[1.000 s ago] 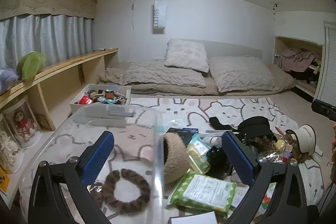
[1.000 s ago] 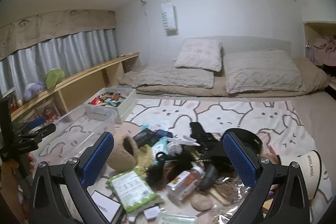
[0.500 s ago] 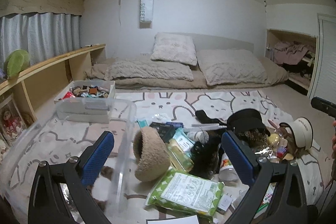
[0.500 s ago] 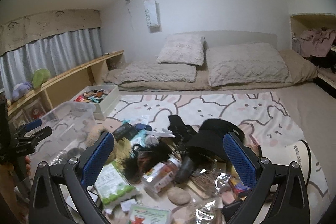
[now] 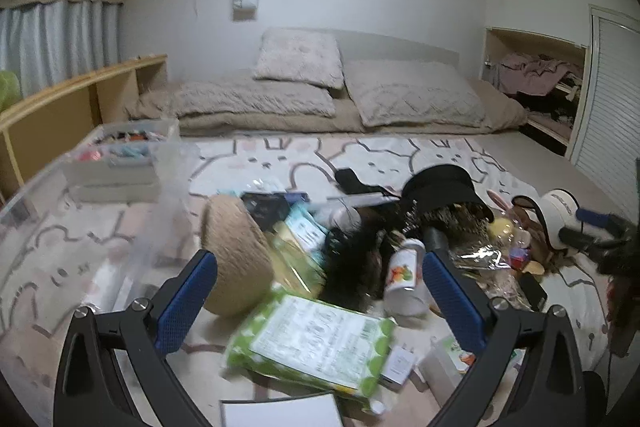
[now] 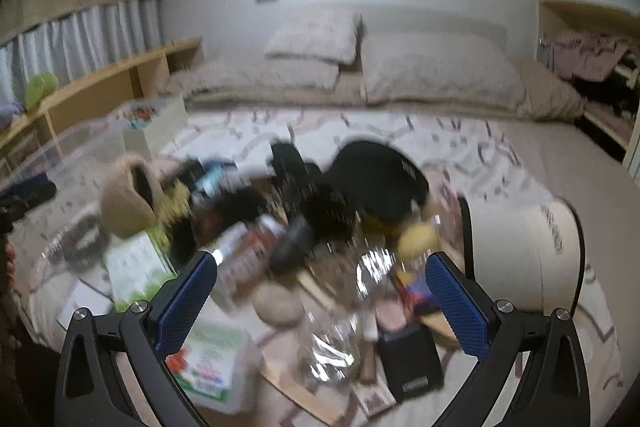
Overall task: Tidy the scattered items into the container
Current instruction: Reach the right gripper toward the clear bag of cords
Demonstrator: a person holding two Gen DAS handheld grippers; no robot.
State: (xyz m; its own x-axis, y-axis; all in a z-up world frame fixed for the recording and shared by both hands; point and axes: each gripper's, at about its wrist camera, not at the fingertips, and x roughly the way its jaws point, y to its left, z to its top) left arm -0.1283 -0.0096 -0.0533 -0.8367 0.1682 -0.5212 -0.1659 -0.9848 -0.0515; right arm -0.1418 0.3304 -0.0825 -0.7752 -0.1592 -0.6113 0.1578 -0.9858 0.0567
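Both jaws wide, empty: left gripper [image 5: 316, 291] above green wipes pack [image 5: 312, 343], right gripper [image 6: 320, 291] over clutter. Pack flat, long axis left-right, just right of clear container [image 5: 60, 211]. Tan fuzzy hat [image 5: 234, 255] between pack and container, on its side.

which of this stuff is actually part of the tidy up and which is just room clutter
Part of the job:
- clear plastic container
- tan fuzzy hat
- green-and-white wipes pack
- black cap
- white cap with black brim
- open left gripper
- open right gripper

Just lying about:
- beige pillows
- wooden shelf
- white bin of small items
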